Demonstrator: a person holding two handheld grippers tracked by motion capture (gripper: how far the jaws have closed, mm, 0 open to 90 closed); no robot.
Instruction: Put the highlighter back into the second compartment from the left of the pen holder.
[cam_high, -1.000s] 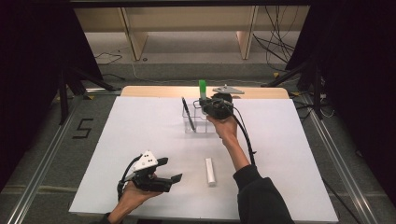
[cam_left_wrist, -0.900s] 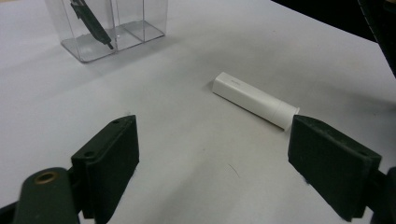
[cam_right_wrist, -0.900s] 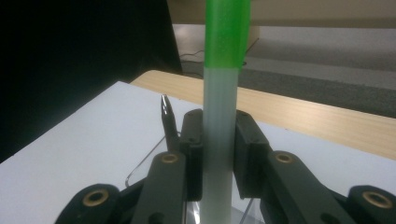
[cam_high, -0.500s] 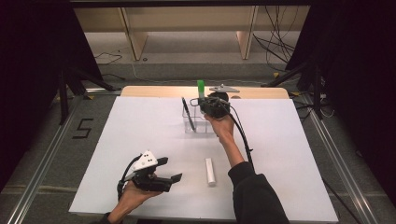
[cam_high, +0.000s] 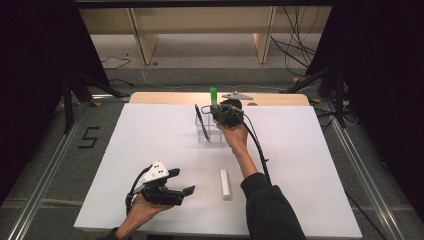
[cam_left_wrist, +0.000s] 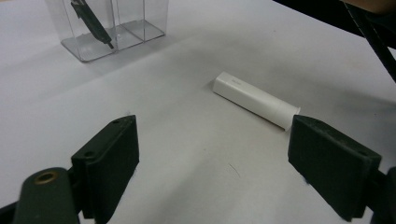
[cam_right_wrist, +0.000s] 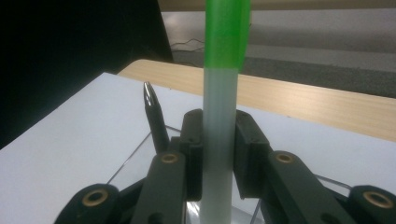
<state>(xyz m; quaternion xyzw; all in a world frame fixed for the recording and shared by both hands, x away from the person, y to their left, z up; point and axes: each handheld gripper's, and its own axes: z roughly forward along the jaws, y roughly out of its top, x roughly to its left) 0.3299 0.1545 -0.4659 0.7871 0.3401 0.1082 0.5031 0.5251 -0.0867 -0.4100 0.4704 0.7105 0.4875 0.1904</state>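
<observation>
White and matte, the table (cam_high: 310, 170) spans the middle of the high view. Just above centre, one clear plastic holder (cam_high: 209, 131) with compartments contains one slanted black pen (cam_high: 200, 119). Over it the right gripper (cam_high: 226, 114), arm outstretched, clamps one upright marker (cam_right_wrist: 218, 140), frosted barrel with green cap. At lower left the left gripper (cam_high: 184, 182) rests low, jaws wide, holding nothing. One smooth white cylinder (cam_high: 225, 183) lies right of it.

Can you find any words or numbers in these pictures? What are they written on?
"5": a big dark number on the grey floor, left of the white table.
White tube lying on the table: a faint small mark near one end, too blurred to read.
Nothing to read on the green-capped marker, the clear box or the black pen.
</observation>
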